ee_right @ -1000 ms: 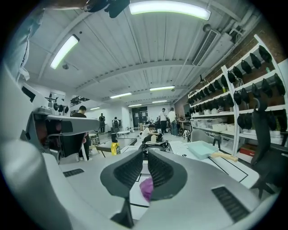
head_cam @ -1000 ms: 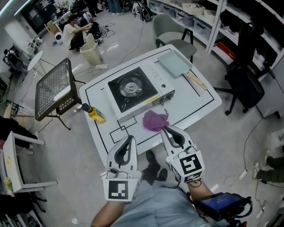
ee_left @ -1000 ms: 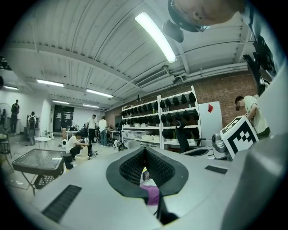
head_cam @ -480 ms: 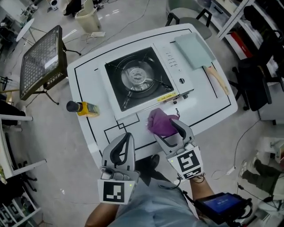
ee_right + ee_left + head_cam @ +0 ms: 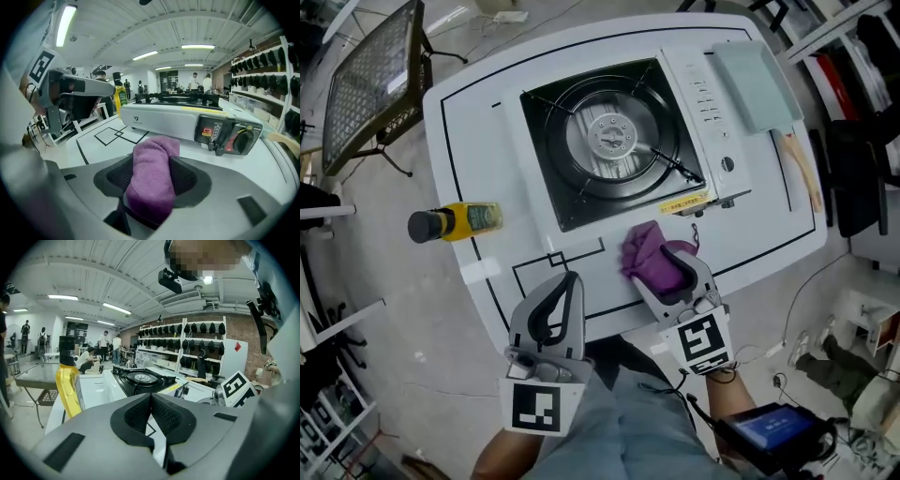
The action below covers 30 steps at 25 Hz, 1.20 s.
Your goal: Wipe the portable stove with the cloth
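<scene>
Right hand-held gripper [image 5: 152, 163]: released; its jaws have just been opening wide, and the purple cloth [image 5: 652, 255] sits bunched between them, not squeezed.
Left hand-held gripper [image 5: 151, 397]: clenched on nothing, at the cloth's 8 o'clock, by the near edge of the surface [image 5: 487, 159].
Cloth: at the stove's [image 5: 609, 141] 6 o'clock, just beside its knob side.
Stove: mid-surface.
Bottle [image 5: 459, 222]: yellow, lying at the stove's 8 o'clock.

We have the portable stove [image 5: 614, 141] on the table's [image 5: 478, 122] far half. Bottle [image 5: 455, 222] lies on the table to its left, board [image 5: 755, 75] just right, cloth [image 5: 654, 265] just near of it. Mesh rack [image 5: 370, 75] off-table, far left.
</scene>
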Tool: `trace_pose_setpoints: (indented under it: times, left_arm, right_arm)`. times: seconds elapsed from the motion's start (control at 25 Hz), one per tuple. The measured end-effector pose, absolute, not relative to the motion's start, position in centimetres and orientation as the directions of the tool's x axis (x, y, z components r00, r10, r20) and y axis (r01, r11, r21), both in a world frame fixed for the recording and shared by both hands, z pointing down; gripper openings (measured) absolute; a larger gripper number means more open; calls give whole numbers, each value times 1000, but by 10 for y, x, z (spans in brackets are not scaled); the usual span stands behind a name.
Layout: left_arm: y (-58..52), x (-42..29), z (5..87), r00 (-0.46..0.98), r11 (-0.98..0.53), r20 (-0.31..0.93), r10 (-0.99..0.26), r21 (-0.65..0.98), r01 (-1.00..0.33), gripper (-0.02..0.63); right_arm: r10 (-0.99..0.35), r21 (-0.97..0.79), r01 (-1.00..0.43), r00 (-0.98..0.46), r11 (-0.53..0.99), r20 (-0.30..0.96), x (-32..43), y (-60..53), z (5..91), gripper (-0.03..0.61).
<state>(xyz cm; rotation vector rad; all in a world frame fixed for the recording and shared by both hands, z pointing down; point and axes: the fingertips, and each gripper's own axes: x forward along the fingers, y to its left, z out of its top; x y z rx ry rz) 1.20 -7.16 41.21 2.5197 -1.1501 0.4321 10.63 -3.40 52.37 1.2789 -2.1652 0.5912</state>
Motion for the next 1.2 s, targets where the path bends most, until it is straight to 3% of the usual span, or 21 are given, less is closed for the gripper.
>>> trace_pose_setpoints:
  times: [0.24,0.44,0.8,1.2]
  left_arm:
    - [-88,8,399,608,-590,374,-701,175,-788,18]
    - [-106,-10,363,568,-548,300,-766,157,-822,18]
    - [-126,-52,277,474,-462,133,-870,113,-880,18]
    - [-117,-68,308,317,-308,198,-928,75,-948,18]
  right_arm:
    - [-580,-205,-866,-464,457,670,97,-38,522,153]
    - [-533,-322,-763,-629,560,566,54,-38,472,149]
    - [-455,-251,-605,-761,756,462,-15,-62,375,149]
    - [-311,-312,-461,-849,831,427,-45,-79,408,149]
